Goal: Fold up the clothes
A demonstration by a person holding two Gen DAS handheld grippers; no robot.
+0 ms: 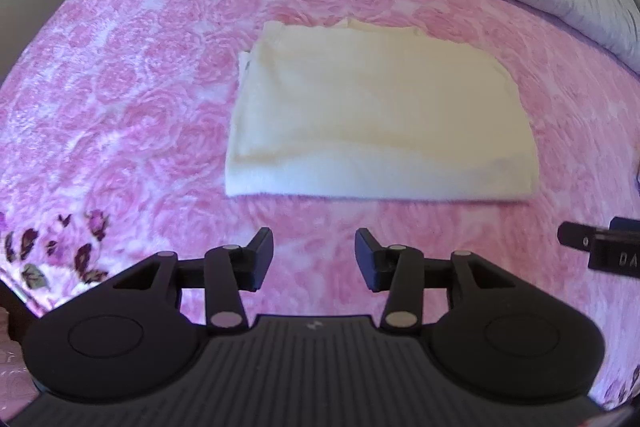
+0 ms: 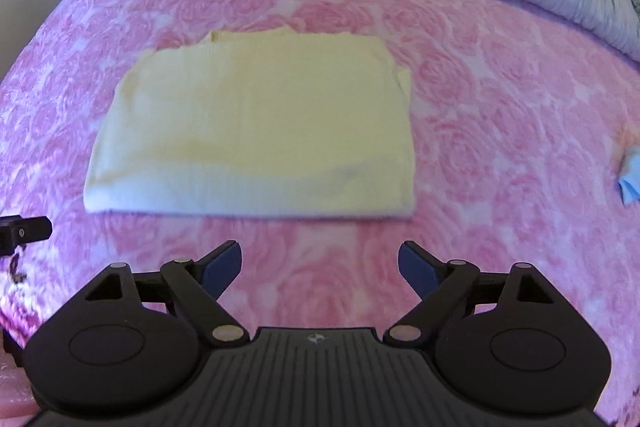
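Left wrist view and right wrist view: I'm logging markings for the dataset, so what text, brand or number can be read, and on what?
"DA": white letters on the black body of the right gripper at the left wrist view's right edge, cut off by the frame.
Small pale emblem on the left gripper ribbed body: a logo, no letters.
Same emblem on the right gripper's own body in the right wrist view.
Folded cream garment, pink rose blanket: no text.

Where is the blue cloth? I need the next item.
The blue cloth lies at the right wrist view's far right edge, on the pink blanket, right of the folded cream garment.
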